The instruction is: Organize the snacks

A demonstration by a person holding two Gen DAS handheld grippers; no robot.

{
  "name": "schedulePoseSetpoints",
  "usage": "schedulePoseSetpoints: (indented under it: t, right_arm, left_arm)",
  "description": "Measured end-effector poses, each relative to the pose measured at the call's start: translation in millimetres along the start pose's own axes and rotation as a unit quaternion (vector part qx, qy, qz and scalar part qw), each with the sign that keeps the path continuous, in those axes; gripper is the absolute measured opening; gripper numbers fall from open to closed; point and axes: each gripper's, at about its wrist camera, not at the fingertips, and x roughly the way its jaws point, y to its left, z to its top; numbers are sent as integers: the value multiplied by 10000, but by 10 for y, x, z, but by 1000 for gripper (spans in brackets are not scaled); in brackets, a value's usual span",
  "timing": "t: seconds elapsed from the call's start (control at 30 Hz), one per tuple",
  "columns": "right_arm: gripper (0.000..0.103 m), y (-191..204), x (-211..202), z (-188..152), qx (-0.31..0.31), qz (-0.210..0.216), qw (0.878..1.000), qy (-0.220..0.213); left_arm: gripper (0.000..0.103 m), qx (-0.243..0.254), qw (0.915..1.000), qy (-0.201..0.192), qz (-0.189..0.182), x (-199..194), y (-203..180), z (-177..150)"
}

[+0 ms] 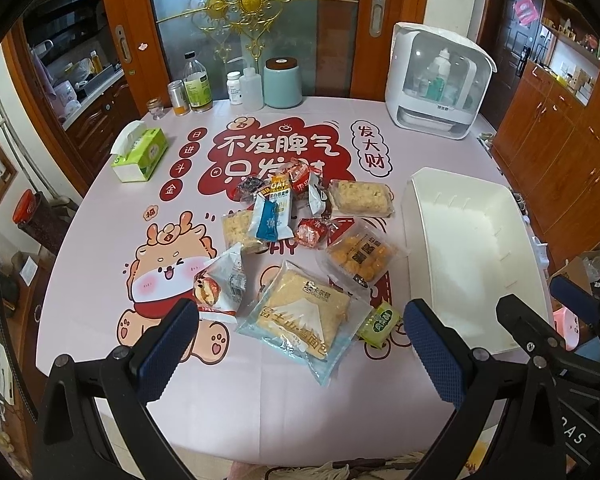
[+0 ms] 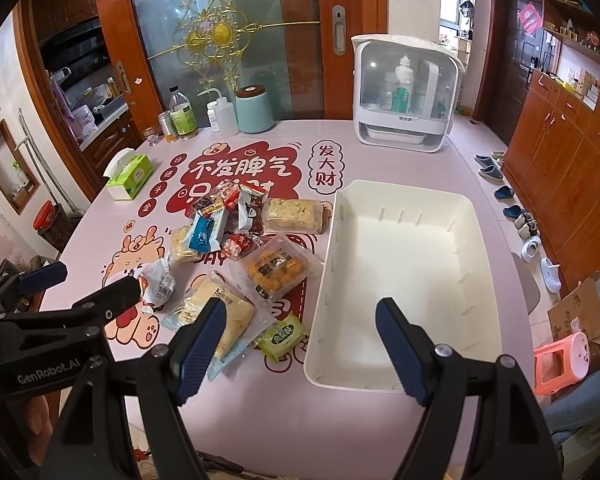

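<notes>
Several wrapped snacks lie in a pile mid-table: a large bread packet (image 1: 304,316), a tray of orange balls (image 1: 360,258), a small green packet (image 1: 380,325), a white bun packet (image 1: 220,284) and a rice-crisp bar (image 1: 362,198). An empty white bin (image 1: 476,256) stands right of the pile; it also shows in the right wrist view (image 2: 404,276). My left gripper (image 1: 300,344) is open and empty, above the near table edge in front of the bread packet. My right gripper (image 2: 300,340) is open and empty, above the bin's near left corner beside the green packet (image 2: 282,336).
A green tissue box (image 1: 140,154) sits at the left. Bottles and a teal canister (image 1: 283,82) line the far edge. A white cabinet appliance (image 1: 436,80) stands at the far right. A pink stool (image 2: 564,362) and shoes are on the floor to the right.
</notes>
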Motion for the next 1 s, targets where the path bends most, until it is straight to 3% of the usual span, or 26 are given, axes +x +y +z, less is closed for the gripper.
schedulePoseSetpoints:
  t: [0.23, 0.47, 0.77, 1.0]
  right_arm:
    - [78, 23, 23, 78, 44, 75, 10000, -19]
    - [78, 308, 187, 154, 25, 72, 9998, 169]
    - [78, 652, 556, 219, 321, -96, 9978, 579]
    - [78, 812, 953, 112, 677, -96, 9913, 1126]
  left_arm:
    - [102, 38, 9999, -52, 140, -18, 101, 67]
    - [102, -120, 9997, -65, 188, 56, 537, 204]
    - [102, 58, 9983, 406, 407, 583, 1300, 469]
    - [102, 418, 9953, 812, 309, 1060, 1541, 540]
